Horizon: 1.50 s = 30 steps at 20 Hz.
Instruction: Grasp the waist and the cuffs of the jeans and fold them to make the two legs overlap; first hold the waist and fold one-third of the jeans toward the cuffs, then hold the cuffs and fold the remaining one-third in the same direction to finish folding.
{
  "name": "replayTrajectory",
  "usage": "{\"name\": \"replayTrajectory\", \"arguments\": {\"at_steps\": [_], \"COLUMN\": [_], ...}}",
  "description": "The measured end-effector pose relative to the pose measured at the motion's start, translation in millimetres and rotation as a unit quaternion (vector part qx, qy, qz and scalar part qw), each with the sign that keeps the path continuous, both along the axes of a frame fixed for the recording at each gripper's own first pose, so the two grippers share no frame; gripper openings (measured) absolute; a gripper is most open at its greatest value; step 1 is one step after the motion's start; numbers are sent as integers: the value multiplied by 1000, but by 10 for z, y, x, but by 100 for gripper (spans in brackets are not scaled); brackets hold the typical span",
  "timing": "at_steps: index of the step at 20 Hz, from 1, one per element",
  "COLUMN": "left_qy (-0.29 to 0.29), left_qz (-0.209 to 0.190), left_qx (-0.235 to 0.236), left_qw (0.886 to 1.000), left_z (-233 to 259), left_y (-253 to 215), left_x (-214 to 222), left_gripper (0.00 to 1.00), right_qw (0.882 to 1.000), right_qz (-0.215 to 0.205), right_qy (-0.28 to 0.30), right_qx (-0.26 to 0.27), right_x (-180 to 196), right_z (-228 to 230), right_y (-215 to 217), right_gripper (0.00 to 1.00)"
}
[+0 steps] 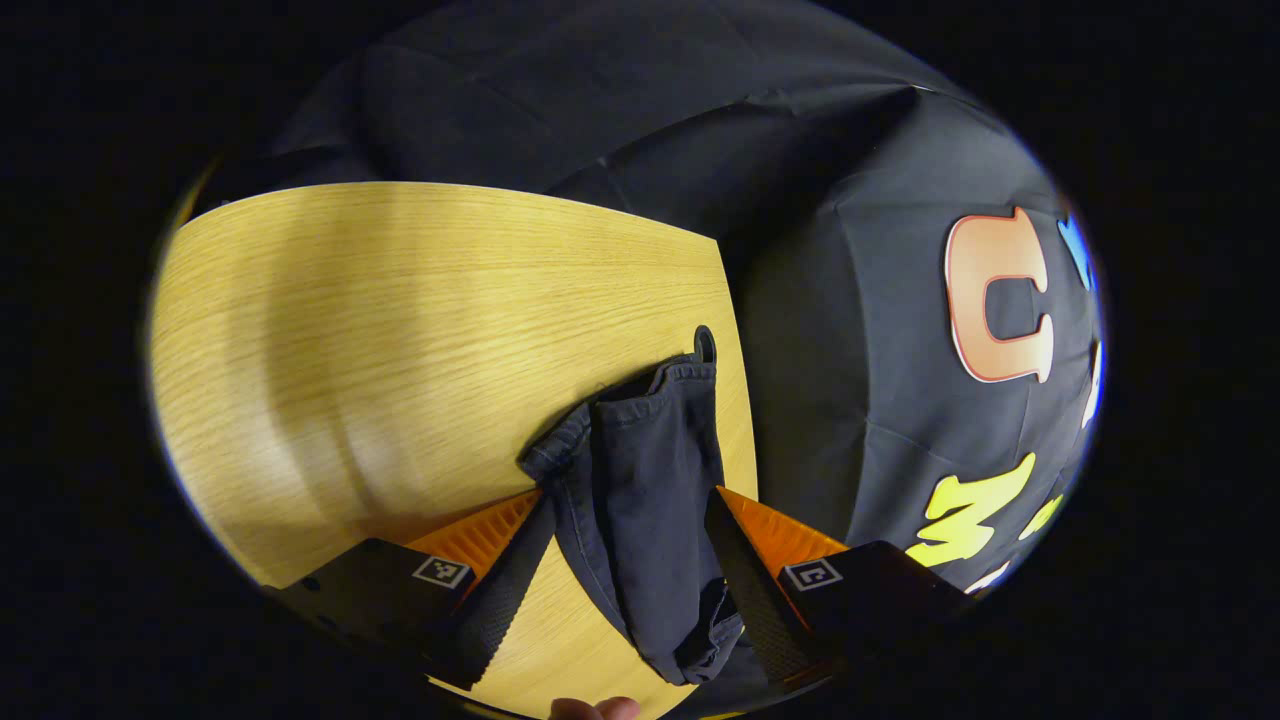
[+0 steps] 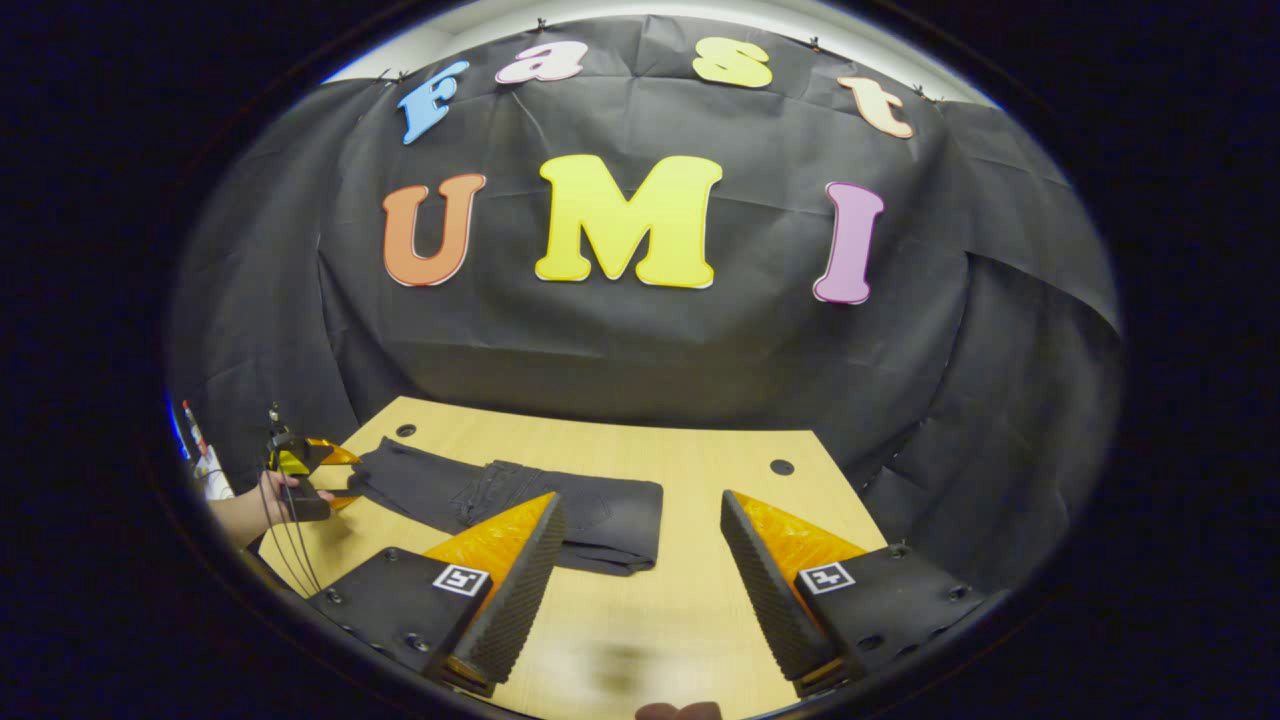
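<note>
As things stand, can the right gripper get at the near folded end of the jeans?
Probably yes. The right gripper hangs open above bare table, and the jeans' folded end lies just ahead beside its left finger. Nothing lies between; the left gripper is at the far end.

In the right gripper view the jeans point(image 2: 520, 505) lie on the table point(image 2: 700, 460), left of centre; the left gripper point(image 2: 335, 478) sits apparently at their far-left end.

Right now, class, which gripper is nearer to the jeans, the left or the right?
Left. The left gripper has the jeans between its open fingers at one end; the right gripper hovers open over bare table, short of them.
</note>
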<state>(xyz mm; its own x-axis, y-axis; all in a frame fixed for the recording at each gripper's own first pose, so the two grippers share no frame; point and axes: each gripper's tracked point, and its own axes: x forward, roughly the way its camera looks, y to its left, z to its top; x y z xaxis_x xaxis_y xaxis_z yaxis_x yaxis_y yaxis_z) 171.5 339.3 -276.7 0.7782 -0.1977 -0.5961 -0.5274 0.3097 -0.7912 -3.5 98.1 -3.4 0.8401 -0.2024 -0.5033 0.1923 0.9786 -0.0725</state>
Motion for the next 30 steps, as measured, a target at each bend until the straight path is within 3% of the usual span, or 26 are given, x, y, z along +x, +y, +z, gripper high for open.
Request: {"name": "replayTrajectory", "arguments": {"at_steps": [4, 7, 8, 11, 12, 13, 14, 15, 17, 22, 26, 30], "left_qy": [-24, -39, -39, -33, -31, -22, -20, -31, -63, -136, -195, -245], "left_qz": [0, 42, 49, 52, 49, 45, 43, 43, 37, -32, -99, -176], "left_qx": [-5, -41, -47, -43, -36, -30, -22, -19, -10, 59, 119, 179], "left_qw": [1000, 998, 997, 997, 998, 998, 999, 998, 997, 988, 968, 937], "left_z": [18, 9, -50, -187, -216, -261, -255, -193, 46, 773, 1389, 1842], "left_y": [-47, 44, 9, -4, -12, -26, -29, -35, -100, -434, -982, -1664], "left_x": [174, 305, 316, 307, 315, 304, 301, 331, 370, 398, 344, 289], "left_gripper": [98, 100, 87, 70, 43, 37, 16, 18, 12, 9, 9, 9], "right_qw": [1000, 1000, 999, 999, 999, 998, 998, 998, 998, 997, 997, 994], "right_qz": [-7, -20, -27, -43, -46, -50, -53, -57, -61, -66, -74, -98], "right_qy": [5, 13, 15, 20, 22, 24, 24, 23, 16, 2, -12, -26], "right_qx": [0, 8, 10, 14, 14, 14, 16, 16, 16, 28, 31, 31], "right_x": [-9, -97, -134, -278, -323, -367, -407, -437, -490, -625, -762, -984], "right_z": [-50, -108, -125, -159, -169, -184, -185, -182, -147, -99, -31, 73], "right_y": [-29, -87, -107, -164, -176, -194, -208, -219, -244, -299, -424, -605], "right_gripper": [94, 94, 96, 96, 94, 94, 94, 94, 94, 96, 96, 94]}}
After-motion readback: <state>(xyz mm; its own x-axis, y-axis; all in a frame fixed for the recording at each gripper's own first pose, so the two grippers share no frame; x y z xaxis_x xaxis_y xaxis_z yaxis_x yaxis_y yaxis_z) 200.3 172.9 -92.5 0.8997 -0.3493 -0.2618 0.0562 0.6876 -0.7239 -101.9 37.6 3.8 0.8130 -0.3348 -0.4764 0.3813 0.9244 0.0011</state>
